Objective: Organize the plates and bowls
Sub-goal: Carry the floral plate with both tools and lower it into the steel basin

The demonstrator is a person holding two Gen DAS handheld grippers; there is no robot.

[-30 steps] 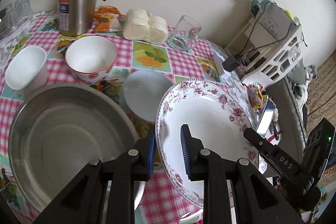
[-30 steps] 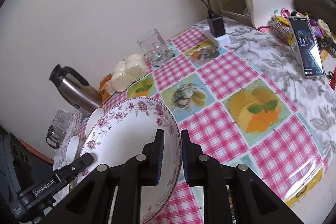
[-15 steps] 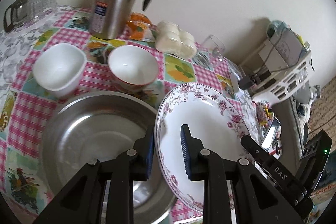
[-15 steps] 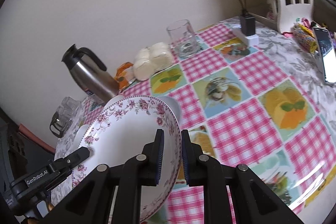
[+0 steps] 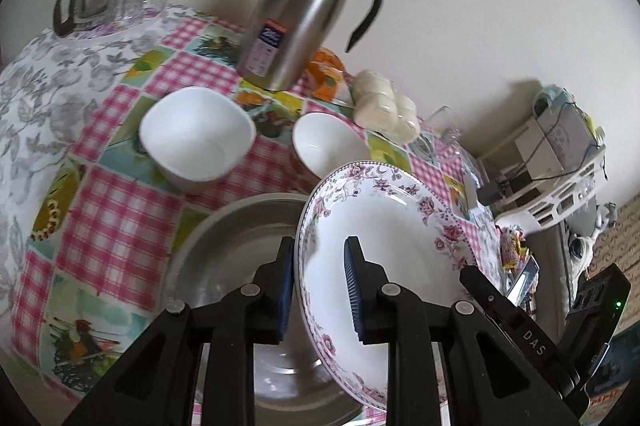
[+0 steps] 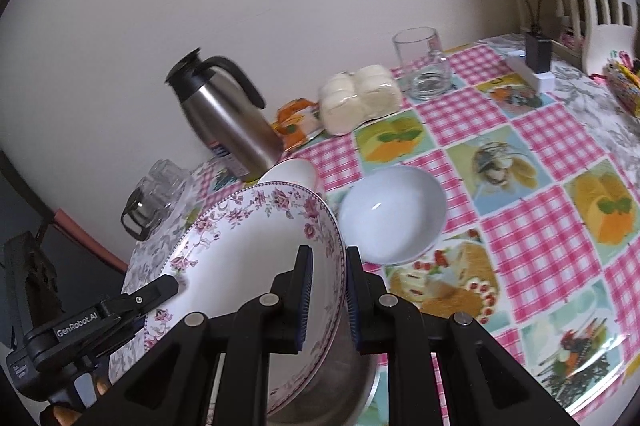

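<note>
While both jaws clamp floral plate (image 5: pixel 384 226) rim, plate shifted over steel basin (image 5: pixel 240 246).

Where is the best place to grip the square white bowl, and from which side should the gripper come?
Grip the square white bowl by its thin rim, probably at a straight side rather than a corner. It stands upright and open, so come from above, one finger inside and one outside. The wall nearest the steel basin looks freest.

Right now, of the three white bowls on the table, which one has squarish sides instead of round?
The squarish bowl, in front of the steel jug. The small round bowl beside it and the wide bluish-white bowl both have circular rims.
</note>
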